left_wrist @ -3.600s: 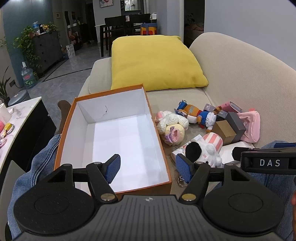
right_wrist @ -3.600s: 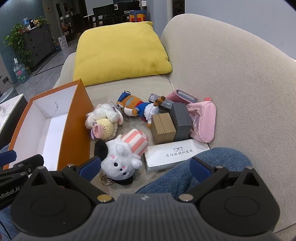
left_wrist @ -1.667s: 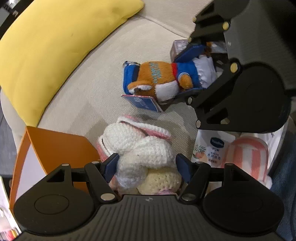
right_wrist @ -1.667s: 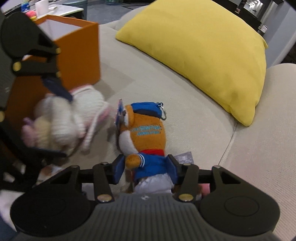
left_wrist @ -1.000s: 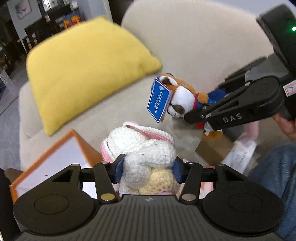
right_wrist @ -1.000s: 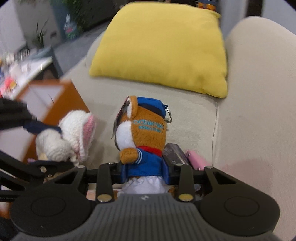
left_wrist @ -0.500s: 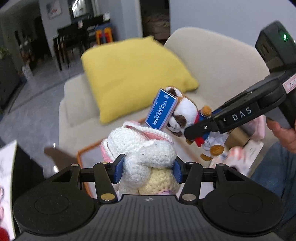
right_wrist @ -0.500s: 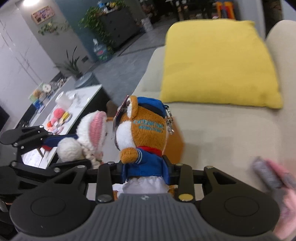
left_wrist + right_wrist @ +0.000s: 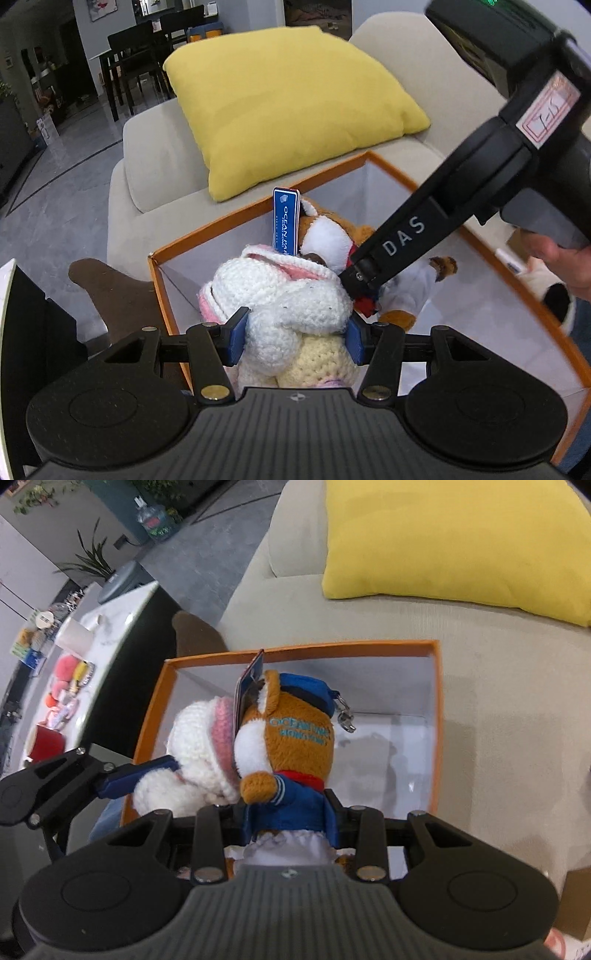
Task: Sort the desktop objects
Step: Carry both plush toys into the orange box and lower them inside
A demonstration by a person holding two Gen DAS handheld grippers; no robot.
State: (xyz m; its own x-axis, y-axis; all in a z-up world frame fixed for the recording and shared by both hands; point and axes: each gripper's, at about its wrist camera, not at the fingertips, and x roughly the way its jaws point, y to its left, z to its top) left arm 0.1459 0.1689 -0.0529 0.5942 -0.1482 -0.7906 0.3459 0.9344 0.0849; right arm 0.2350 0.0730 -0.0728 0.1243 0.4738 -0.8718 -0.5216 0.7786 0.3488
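The left gripper [image 9: 294, 341] has its jaws pinching a crocheted white bunny [image 9: 291, 295] across the body, the toy filling the whole gap between the blue pads. The right gripper [image 9: 290, 821] has its jaws clamped on the blue-jacketed torso of a brown sailor plush [image 9: 291, 746], whose blue hang tag [image 9: 285, 226] stands up just ahead. Both toys hang over the open orange box [image 9: 437, 716], touching each other side by side. Beyond the jaws the box's white floor lies bare, with free room ahead and to the right, up to the orange rim. A yellow cushion [image 9: 291, 110] rests on the beige sofa [image 9: 498, 709] past the far edge.
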